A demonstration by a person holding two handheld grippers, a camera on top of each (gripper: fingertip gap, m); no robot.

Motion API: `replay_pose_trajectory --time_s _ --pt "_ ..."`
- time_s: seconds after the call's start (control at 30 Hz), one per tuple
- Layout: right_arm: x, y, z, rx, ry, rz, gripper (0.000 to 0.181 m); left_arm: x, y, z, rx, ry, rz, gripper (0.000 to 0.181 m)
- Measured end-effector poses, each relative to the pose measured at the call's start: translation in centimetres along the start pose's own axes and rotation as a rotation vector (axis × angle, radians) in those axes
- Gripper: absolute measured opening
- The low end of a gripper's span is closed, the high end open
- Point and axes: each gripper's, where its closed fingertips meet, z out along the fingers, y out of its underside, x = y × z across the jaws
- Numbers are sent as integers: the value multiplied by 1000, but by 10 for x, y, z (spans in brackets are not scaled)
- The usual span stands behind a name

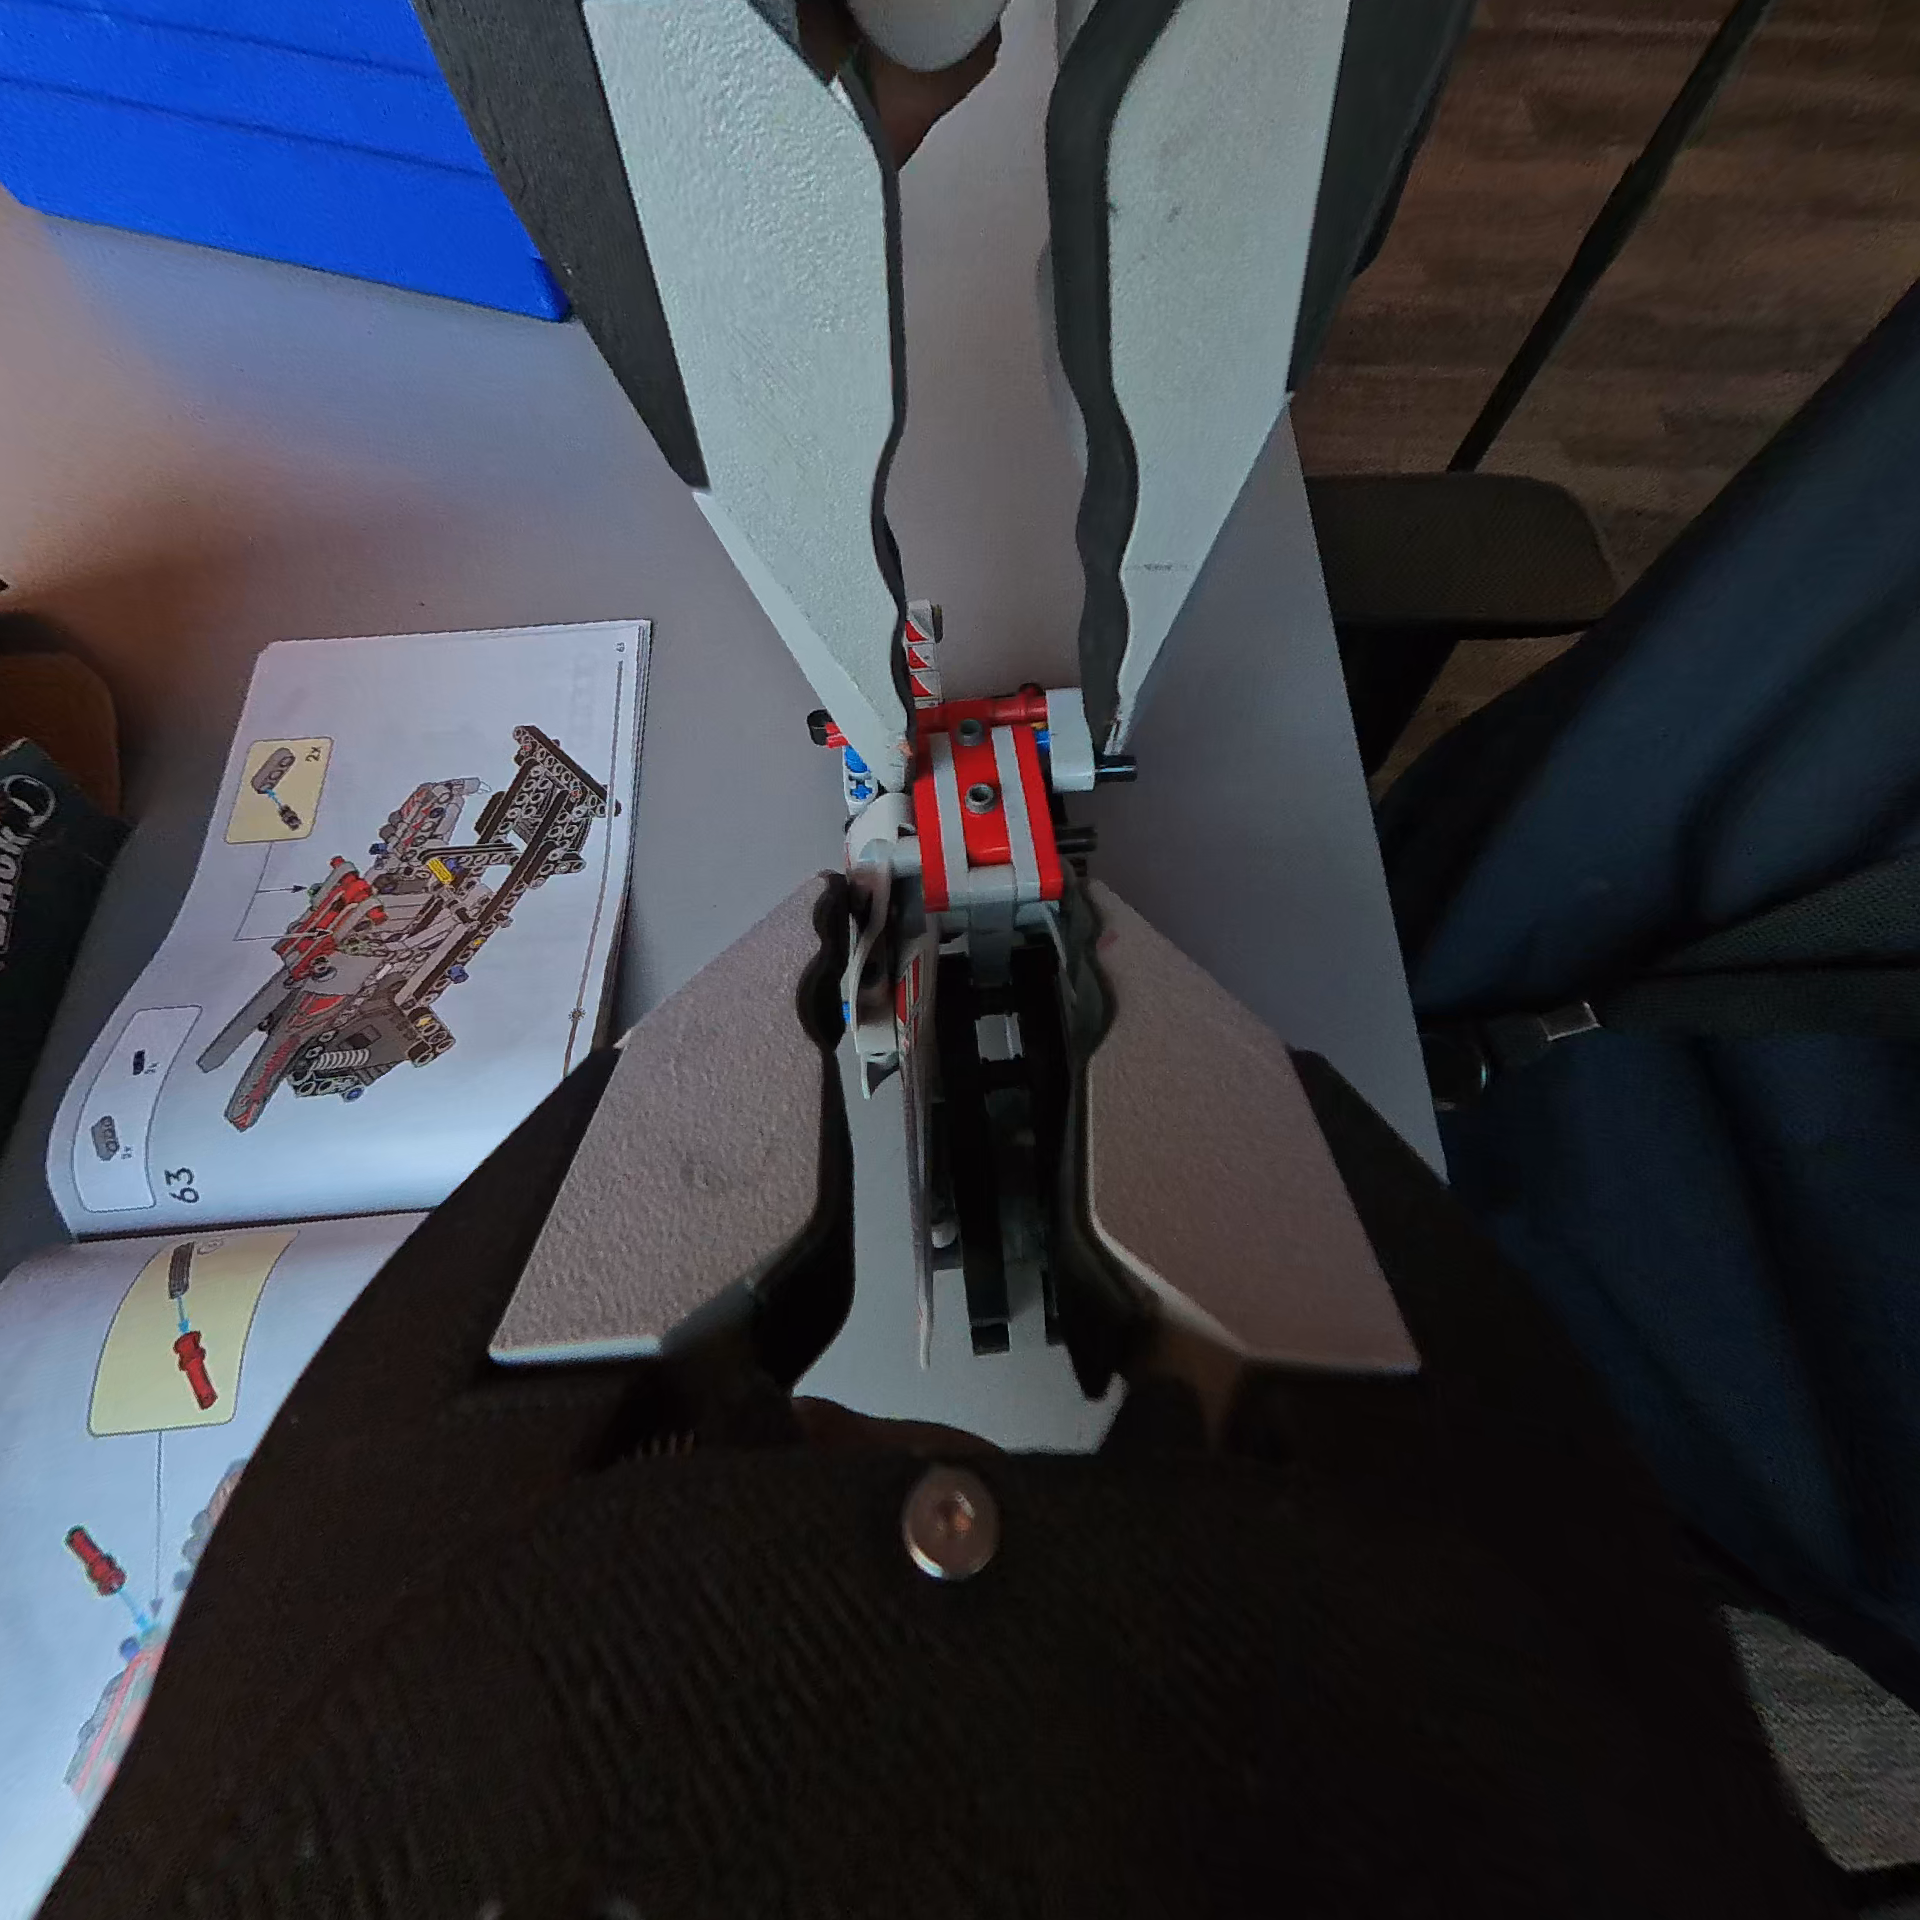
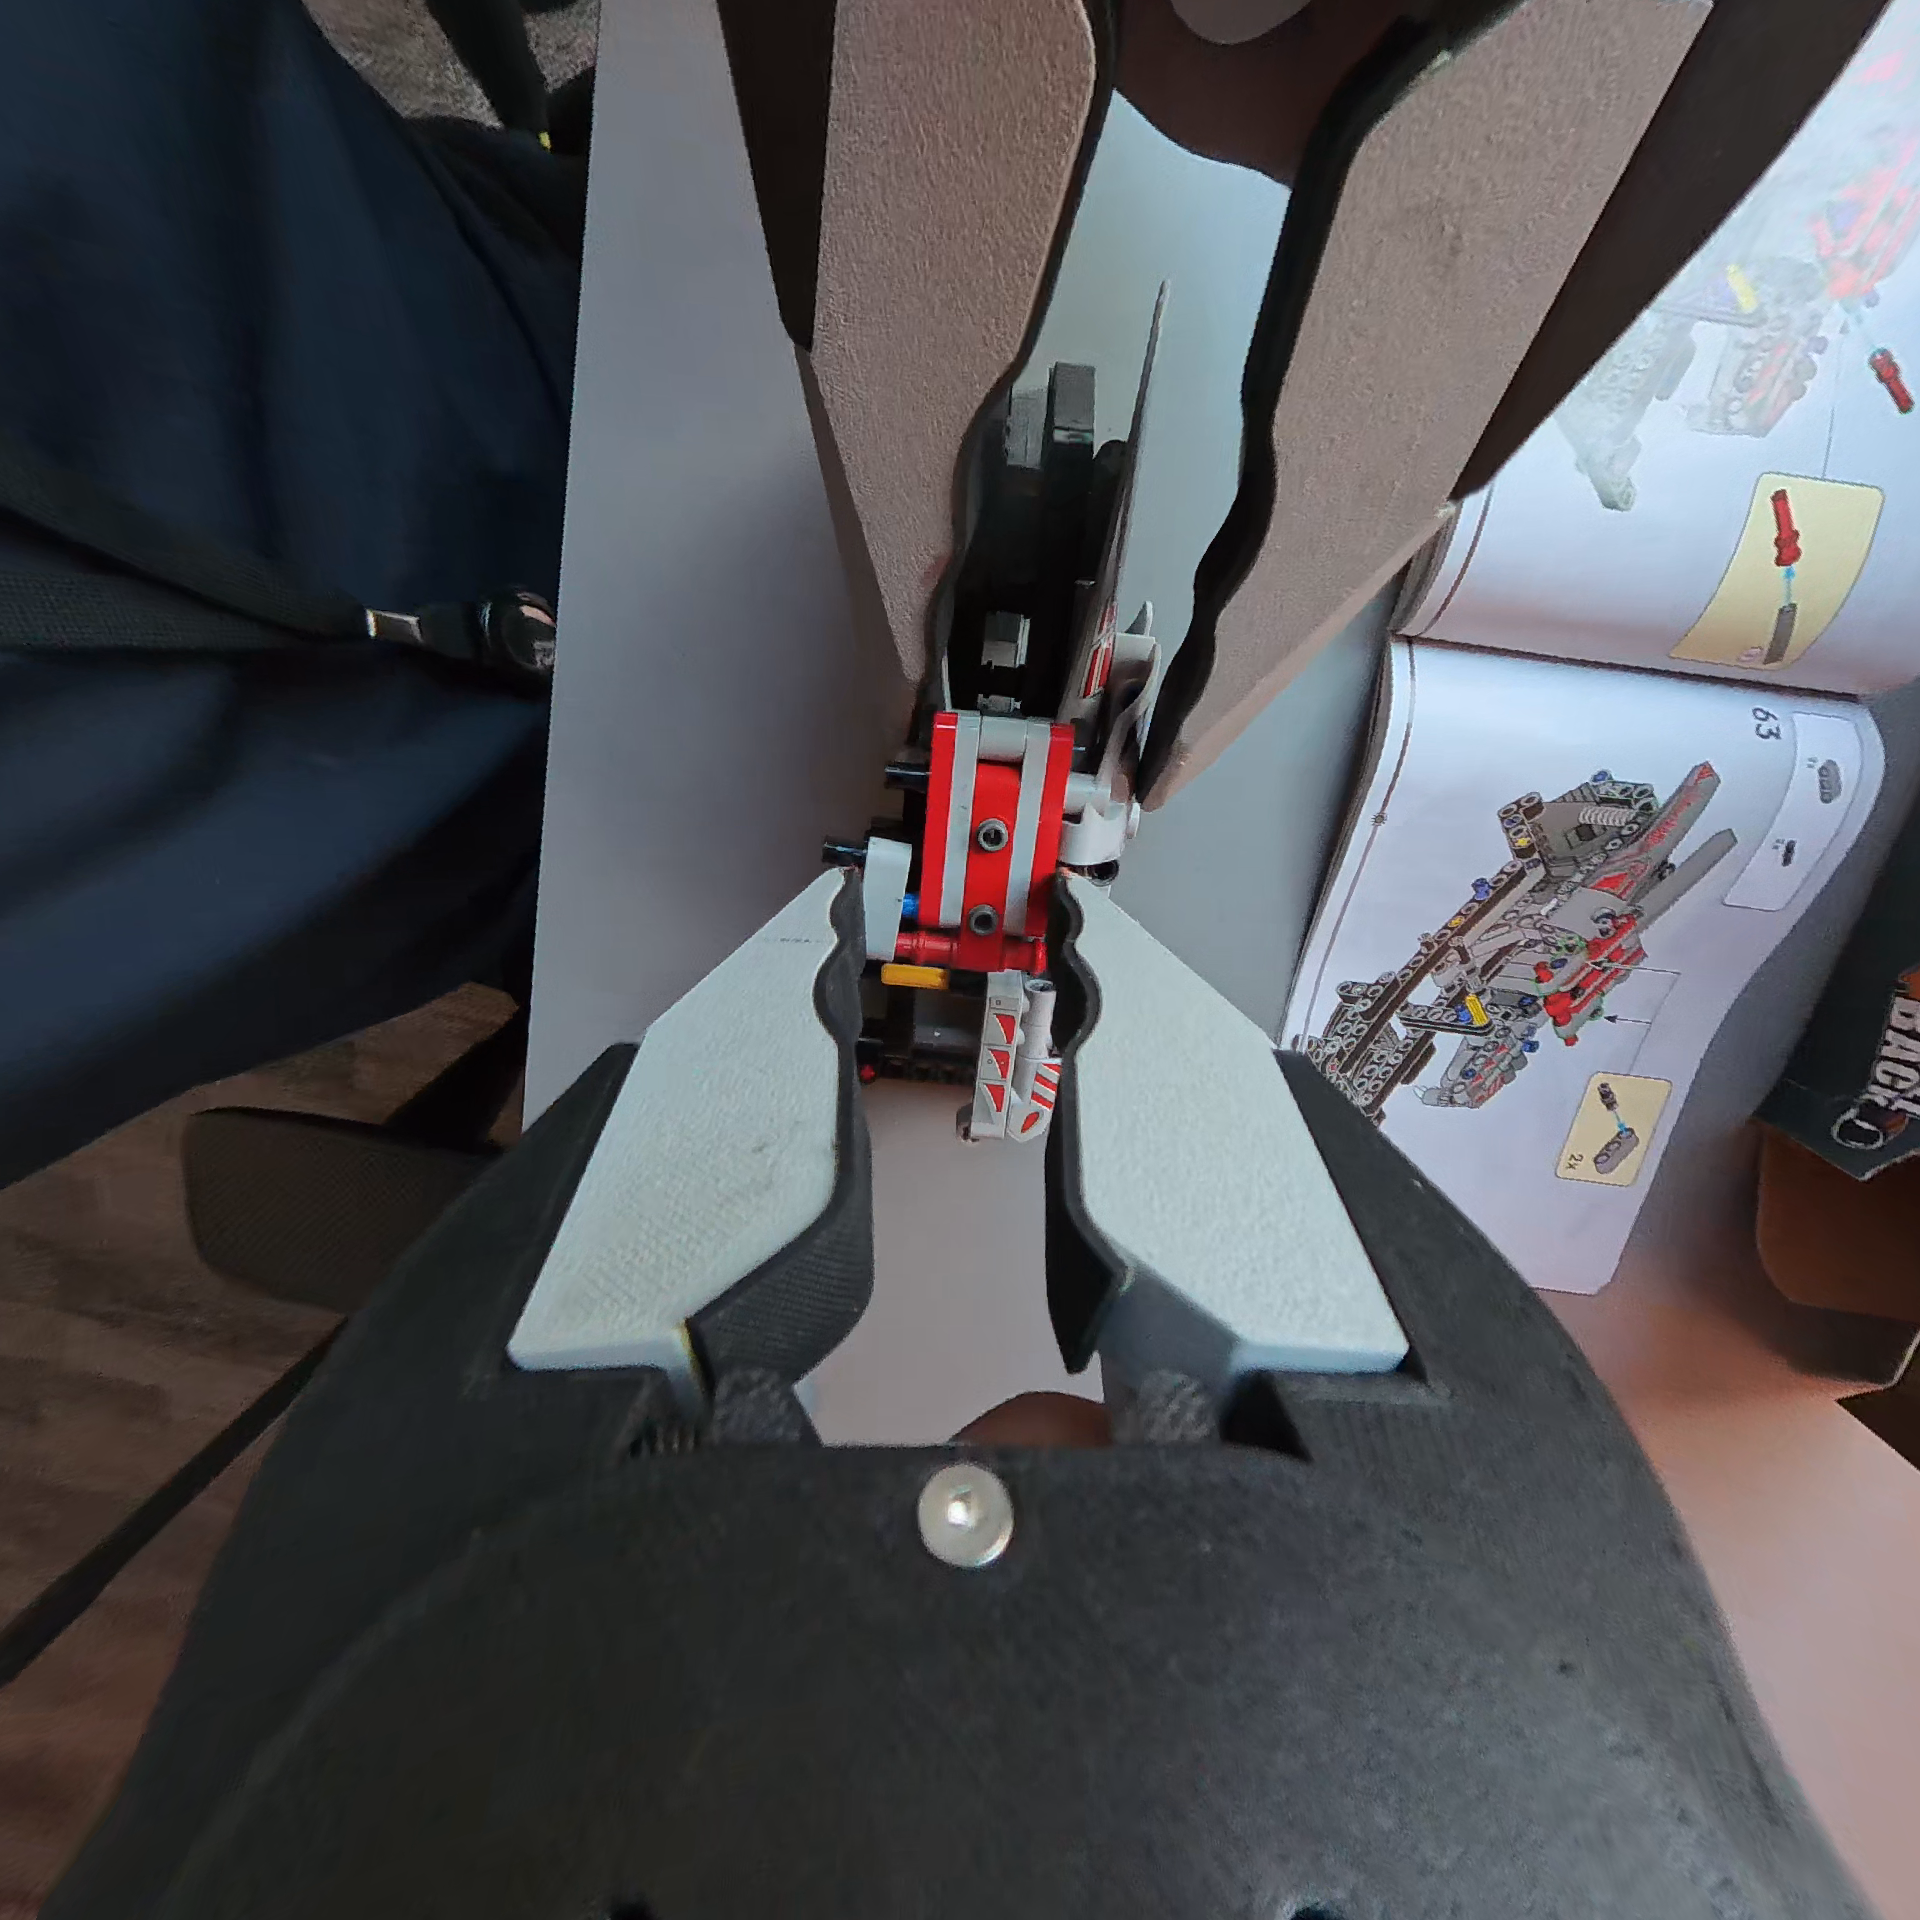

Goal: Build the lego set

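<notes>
Both claws are clamped on the same red-and-grey lego model (image 1: 987, 821), mid-frame, held over the pale grey table (image 1: 416, 436). Left claw (image 1: 961, 914) pinches the black rear part from the bottom of its view; right claw (image 2: 956, 914) squeezes the red striped block, coming in from the opposite end, tips nearly meeting. Pretty tight in there. Open paper instruction booklet (image 1: 416, 935) lies at left, clear of the model, and the table edge (image 1: 1351, 831) runs close on the right.
</notes>
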Motion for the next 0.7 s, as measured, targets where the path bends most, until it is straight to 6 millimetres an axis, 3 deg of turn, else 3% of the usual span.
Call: replay_pose_trajectory --time_s 0.37,0.5,0.7 --pt "3 -2 2 22 45 -89 32 -1 1 -3 -4 -17 11 37" --pt "5 -5 1 72 39 -44 32 -3 2 -5 2 -16 1 37" --pt "7 0 -13 183 67 -6 40 -6 3 -6 9 -30 2 37"
